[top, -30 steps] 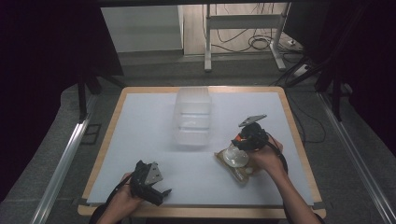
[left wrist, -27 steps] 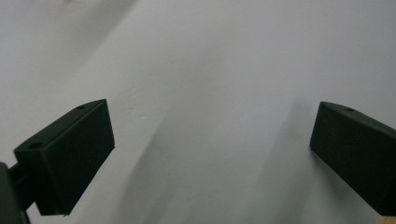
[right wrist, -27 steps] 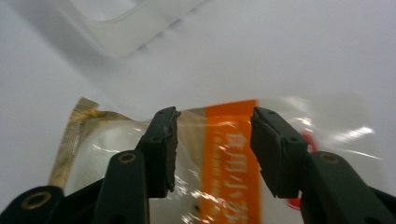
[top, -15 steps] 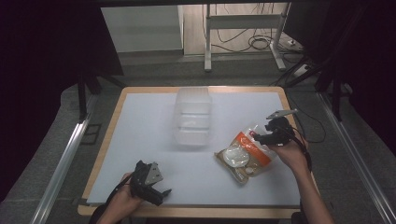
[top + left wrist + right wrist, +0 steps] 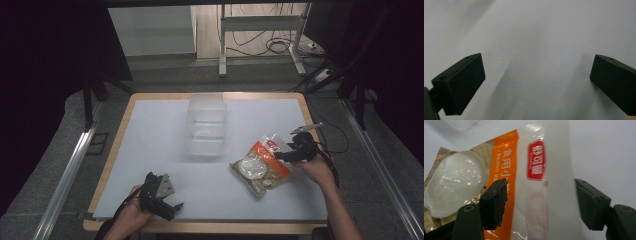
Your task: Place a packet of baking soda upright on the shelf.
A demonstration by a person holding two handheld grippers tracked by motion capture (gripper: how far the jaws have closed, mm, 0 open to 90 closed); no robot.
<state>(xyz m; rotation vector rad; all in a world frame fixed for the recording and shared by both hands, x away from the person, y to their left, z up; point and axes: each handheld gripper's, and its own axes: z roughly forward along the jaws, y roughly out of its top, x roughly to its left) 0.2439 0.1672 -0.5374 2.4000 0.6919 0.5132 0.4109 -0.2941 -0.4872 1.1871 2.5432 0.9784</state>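
Observation:
An orange and white plastic bag (image 5: 260,167) with a round clear window lies flat on the white table (image 5: 150,130), right of centre. My right gripper (image 5: 281,156) is at the bag's right end and points left at it. In the right gripper view the white top strip of the bag (image 5: 529,170) runs between the two jaws. The jaws have just been opening, and the pads stand off the film, so my right gripper (image 5: 539,205) is open. My left gripper (image 5: 171,209) rests at the front left, and in its own view my left gripper (image 5: 536,85) is open over bare table.
A clear plastic container (image 5: 206,125) stands at the middle back of the table. The wooden table rim (image 5: 120,135) frames the white top. Beyond the far edge are a metal stand's legs (image 5: 222,60) and loose cables on the floor.
My right hand has moved right, from over the bag to its right end, uncovering it. Its jaws have spread wider. The left hand has stayed put.

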